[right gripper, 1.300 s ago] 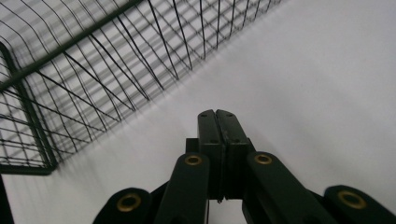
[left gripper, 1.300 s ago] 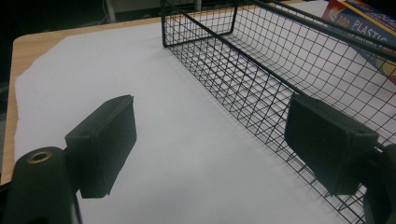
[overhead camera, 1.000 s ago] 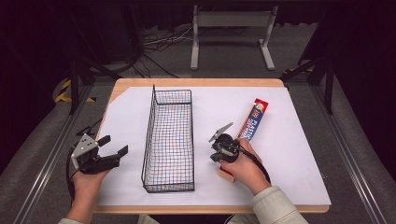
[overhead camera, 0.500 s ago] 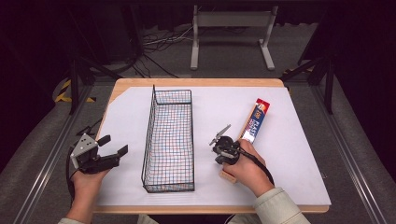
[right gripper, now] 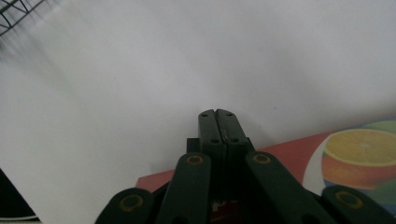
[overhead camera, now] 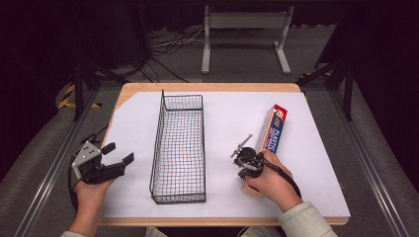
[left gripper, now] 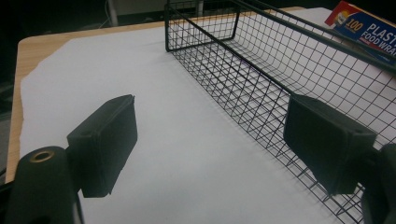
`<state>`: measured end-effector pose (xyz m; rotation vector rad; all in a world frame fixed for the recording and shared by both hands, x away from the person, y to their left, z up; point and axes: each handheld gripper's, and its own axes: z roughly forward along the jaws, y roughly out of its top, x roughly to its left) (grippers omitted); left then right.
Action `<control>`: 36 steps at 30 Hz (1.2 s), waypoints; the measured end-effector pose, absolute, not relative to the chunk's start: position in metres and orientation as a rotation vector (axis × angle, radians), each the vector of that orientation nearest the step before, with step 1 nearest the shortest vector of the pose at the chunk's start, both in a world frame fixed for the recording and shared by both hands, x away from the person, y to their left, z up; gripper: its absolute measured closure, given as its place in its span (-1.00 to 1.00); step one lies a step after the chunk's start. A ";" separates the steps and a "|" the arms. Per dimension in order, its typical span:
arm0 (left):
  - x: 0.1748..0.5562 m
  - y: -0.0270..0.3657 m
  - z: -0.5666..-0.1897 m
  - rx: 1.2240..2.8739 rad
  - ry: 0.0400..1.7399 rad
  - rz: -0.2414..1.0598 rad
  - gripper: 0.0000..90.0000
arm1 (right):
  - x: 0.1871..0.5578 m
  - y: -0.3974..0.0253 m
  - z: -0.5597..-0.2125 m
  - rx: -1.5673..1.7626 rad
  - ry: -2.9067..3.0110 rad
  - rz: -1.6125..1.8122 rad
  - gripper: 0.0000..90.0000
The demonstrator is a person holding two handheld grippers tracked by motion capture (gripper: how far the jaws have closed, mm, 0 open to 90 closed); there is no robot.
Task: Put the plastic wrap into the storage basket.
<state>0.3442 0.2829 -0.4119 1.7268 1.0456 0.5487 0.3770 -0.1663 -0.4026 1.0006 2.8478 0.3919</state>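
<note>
My right gripper (overhead camera: 242, 148), jaws together, sat just beside the long blue-and-red plastic-wrap carton (overhead camera: 272, 128) — lengthwise toward the table's far edge, probably untouched; the left gripper (overhead camera: 118, 153) gaped, well apart.

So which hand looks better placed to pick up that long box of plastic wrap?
Probably the right. The right gripper sits beside the near end of the plastic wrap box, though its jaws are shut. The left gripper, open, is across the wire basket from the box.

Black wire-mesh basket (overhead camera: 179, 148), glossy, probably cardboard wrap box (overhead camera: 272, 129), matt white paper sheet (overhead camera: 306, 148)
</note>
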 end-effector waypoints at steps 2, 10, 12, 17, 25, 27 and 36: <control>0.344 0.283 -0.412 1.728 1.044 0.550 -0.59 | 0.375 -0.172 -0.402 1.025 2.848 0.398 1.00; 0.344 0.283 -0.411 1.726 1.045 0.553 -0.59 | 0.372 -0.185 -0.403 1.077 2.868 0.358 1.00; 0.343 0.283 -0.410 1.725 1.043 0.556 -0.59 | 0.371 -0.188 -0.403 1.088 2.870 0.302 1.00; 0.344 0.285 -0.411 1.724 1.048 0.554 -0.59 | 0.369 -0.200 -0.403 1.116 2.867 0.263 1.00; 0.344 0.283 -0.411 1.722 1.050 0.553 -0.59 | 0.365 -0.222 -0.403 1.162 2.861 0.204 1.00; 0.343 0.284 -0.411 1.723 1.050 0.555 -0.59 | 0.363 -0.226 -0.403 1.162 2.857 0.175 1.00; 0.343 0.287 -0.411 1.709 1.062 0.556 -0.59 | 0.357 -0.258 -0.402 1.227 2.766 0.070 1.00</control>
